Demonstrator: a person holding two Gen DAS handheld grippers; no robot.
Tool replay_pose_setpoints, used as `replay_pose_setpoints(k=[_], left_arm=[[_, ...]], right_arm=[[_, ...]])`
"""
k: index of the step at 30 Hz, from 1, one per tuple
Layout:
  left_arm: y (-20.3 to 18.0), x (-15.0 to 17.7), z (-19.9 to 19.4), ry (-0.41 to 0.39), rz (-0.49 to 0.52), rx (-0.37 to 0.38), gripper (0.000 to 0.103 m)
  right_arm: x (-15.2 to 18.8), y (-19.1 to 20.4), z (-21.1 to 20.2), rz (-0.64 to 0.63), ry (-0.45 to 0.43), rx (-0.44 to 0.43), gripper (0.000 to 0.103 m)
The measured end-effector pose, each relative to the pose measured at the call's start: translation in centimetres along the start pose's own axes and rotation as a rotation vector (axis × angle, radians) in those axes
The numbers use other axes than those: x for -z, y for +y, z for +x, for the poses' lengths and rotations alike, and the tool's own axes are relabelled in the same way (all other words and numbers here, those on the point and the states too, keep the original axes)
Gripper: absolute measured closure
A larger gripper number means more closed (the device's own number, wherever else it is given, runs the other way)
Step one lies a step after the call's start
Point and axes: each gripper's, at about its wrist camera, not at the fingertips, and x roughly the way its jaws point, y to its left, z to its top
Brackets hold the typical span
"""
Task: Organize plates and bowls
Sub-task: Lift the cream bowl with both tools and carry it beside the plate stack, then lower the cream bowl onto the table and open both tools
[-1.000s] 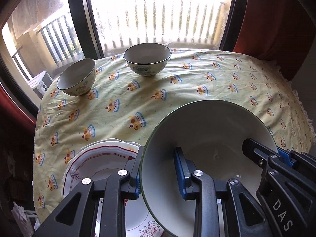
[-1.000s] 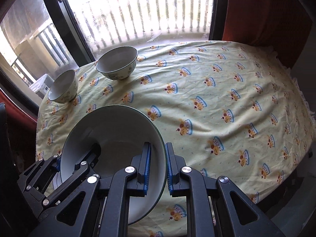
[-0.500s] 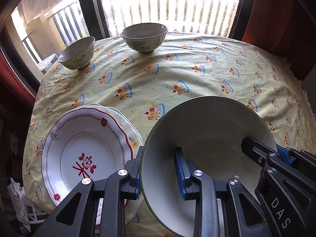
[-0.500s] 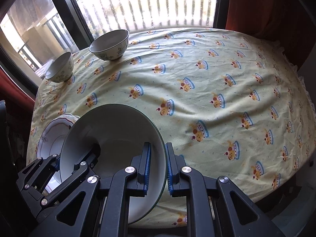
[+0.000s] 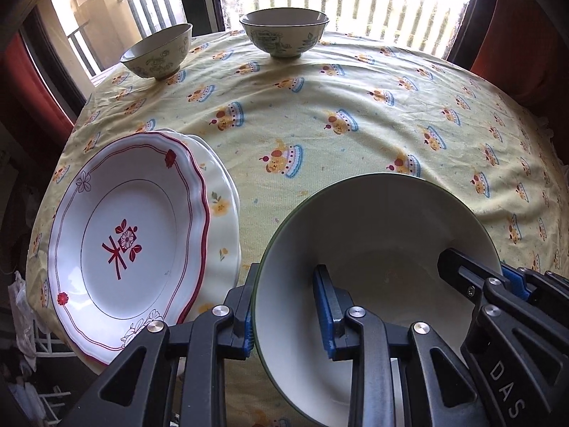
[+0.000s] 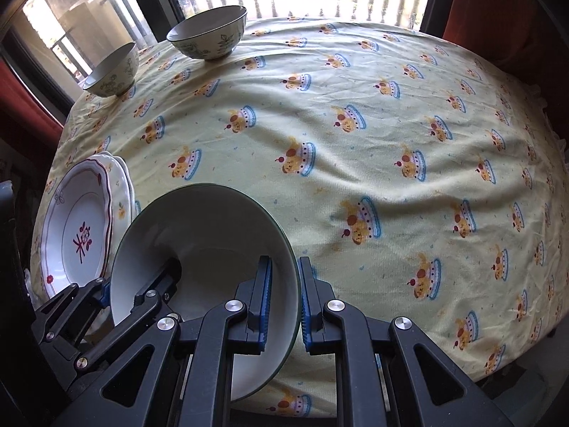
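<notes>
The bench, draped in a yellow cloth printed with cakes, fills both views. Above its near edge hangs the large white bowl, green-rimmed and tilted with its mouth toward the cameras; whether its foot touches the cloth cannot be told. The left tool is clamped narrow on the bowl's left rim, one blue pad inside the wall and one outside. The right tool pinches the opposite rim the same way, so the bowl is carried between the two.

Just left of the bowl lies the stack of plates, a red-patterned scalloped plate on top of a cream flowered one, near the bench's left edge. At the far side, well apart from all this, stand two small floral bowls: the larger floral bowl and, left of it, the smaller floral bowl, both upright.

The large bowl looks like glazed ceramic: stiff, fairly heavy, slick under the pads and likely to chip if knocked. Two opposite rim grips suit it, since a single pinch would probably let it swing. It should go down foot first, gently, clear of the plates
</notes>
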Motion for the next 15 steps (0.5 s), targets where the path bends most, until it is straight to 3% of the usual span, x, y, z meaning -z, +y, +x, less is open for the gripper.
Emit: replay_pose_setpoints(k=[8,15], left_arm=[[-0.18,-0.03,0.19,0.012,-0.028,-0.011,0.075],[-0.61,0.34,-0.29,0.019,-0.02,-0.018,0.061]], right_arm=[[-0.53,-0.17,0.07,-0.051,-0.018,-0.016,0.086],[-0.19,-0.28,-0.12,-0.078,-0.021,-0.025,0.086]])
